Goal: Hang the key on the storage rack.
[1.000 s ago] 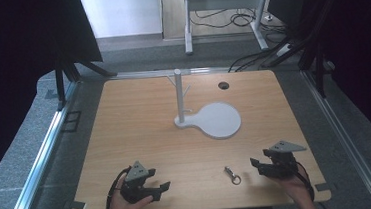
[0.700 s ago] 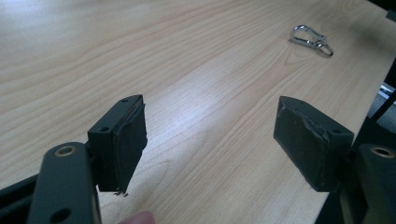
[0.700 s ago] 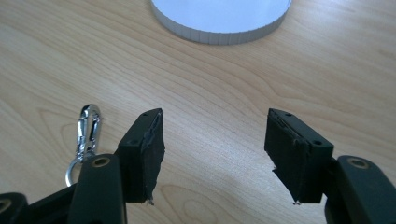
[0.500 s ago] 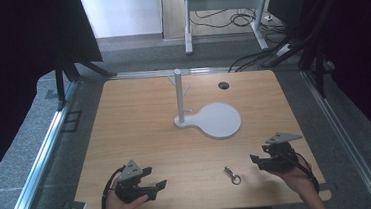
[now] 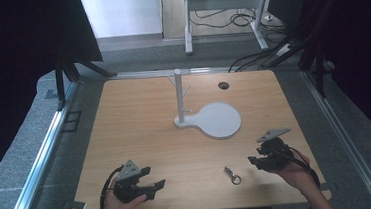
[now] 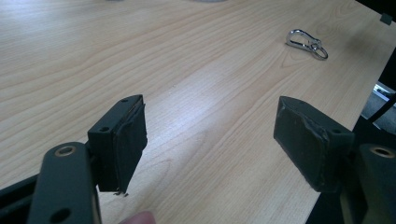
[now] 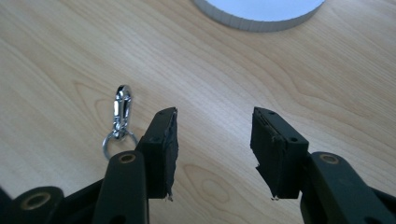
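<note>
Both claws, left (image 5: 152,186) and right (image 5: 256,160), gaped empty; next, the right likely closes on the keyring clip (image 5: 232,174).

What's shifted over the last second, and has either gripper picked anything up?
The left gripper slid back toward the near table edge; the right gripper barely shifted. Both are open and empty. The metal clip, white stand and table are unchanged.
</note>
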Demonstrator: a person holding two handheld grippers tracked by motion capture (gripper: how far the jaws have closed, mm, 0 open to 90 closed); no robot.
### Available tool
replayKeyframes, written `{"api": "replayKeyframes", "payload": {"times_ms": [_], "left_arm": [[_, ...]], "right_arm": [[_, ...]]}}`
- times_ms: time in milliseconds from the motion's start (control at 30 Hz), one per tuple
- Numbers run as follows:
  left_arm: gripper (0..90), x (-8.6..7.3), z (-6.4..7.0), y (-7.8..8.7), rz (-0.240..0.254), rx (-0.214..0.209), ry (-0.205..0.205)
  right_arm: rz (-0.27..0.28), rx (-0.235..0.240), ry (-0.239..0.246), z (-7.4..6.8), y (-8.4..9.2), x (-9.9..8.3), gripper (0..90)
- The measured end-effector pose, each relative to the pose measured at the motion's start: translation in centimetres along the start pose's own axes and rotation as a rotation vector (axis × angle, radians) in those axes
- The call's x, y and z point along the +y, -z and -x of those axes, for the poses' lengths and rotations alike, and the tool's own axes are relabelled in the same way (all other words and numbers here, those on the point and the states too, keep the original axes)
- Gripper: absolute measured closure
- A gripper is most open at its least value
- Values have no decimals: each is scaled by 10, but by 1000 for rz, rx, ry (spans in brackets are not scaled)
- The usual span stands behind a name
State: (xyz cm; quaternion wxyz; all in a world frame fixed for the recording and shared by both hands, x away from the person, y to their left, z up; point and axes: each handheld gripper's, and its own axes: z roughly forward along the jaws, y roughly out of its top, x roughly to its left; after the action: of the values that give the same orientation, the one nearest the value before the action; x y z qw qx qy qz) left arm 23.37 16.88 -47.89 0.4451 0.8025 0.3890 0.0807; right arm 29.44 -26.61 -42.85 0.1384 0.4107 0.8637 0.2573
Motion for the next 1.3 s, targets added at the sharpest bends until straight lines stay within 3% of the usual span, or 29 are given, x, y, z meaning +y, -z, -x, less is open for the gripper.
{"api": "replayKeyframes", "payload": {"times_ms": [633,1000,1300], "left_arm": [[262,-2,8,-10,-36,-17,-20],[261,-2,8,-11,-38,-20,-21],[261,-3,10,-14,-46,-25,-25]], "right_arm": [[-71,67,47,-14,-4,25,538],[-162,112,96,-37,-24,28,577],[-197,112,112,-48,-36,27,585]]}}
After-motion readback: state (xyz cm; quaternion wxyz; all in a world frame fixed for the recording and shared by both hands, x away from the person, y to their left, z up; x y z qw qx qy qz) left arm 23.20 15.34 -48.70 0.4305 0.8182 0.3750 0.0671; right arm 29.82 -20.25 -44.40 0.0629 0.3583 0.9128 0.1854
